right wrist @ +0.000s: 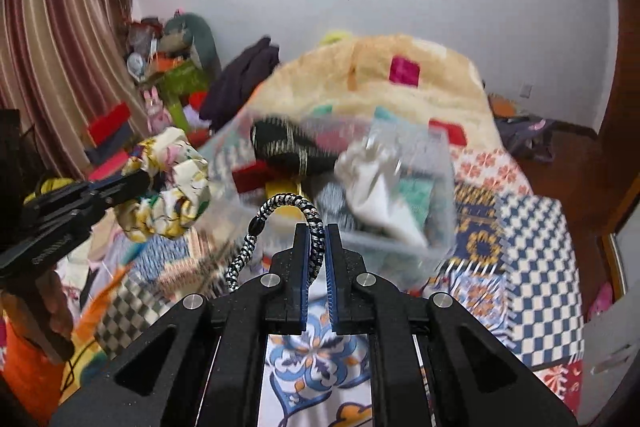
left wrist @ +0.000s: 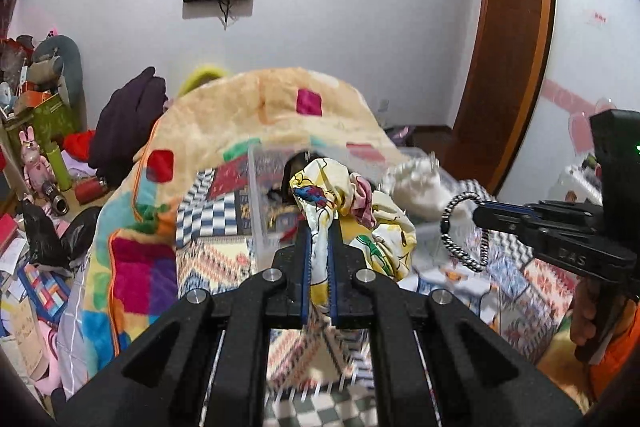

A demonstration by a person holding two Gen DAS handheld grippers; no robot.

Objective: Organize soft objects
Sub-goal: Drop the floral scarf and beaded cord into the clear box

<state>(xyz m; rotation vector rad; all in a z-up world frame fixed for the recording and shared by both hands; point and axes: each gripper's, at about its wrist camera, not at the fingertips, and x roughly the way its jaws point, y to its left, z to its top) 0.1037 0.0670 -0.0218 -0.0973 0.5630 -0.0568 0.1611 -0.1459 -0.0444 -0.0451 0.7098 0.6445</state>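
Note:
My left gripper (left wrist: pixel 319 227) is shut on a yellow printed fabric scrunchie (left wrist: pixel 352 203), held above the bed; it also shows in the right wrist view (right wrist: pixel 168 187) with the left gripper (right wrist: pixel 140 183). My right gripper (right wrist: pixel 319 231) is shut on a black-and-white braided band (right wrist: pixel 280 211), seen in the left wrist view (left wrist: pixel 464 231) hanging from the right gripper (left wrist: pixel 476 213). A clear plastic bin (right wrist: pixel 440 187) on the bed holds a black cloth (right wrist: pixel 288 147), a white cloth (right wrist: pixel 372 183) and other soft items. Both grippers are near the bin's front.
A patchwork bedspread (right wrist: pixel 532 267) covers the bed. A bulky cream blanket with coloured squares (left wrist: pixel 248 115) is heaped behind the bin. Dark clothing (left wrist: pixel 128 123) and cluttered boxes and toys (left wrist: pixel 44 131) lie left. A wooden door (left wrist: pixel 508 39) stands right.

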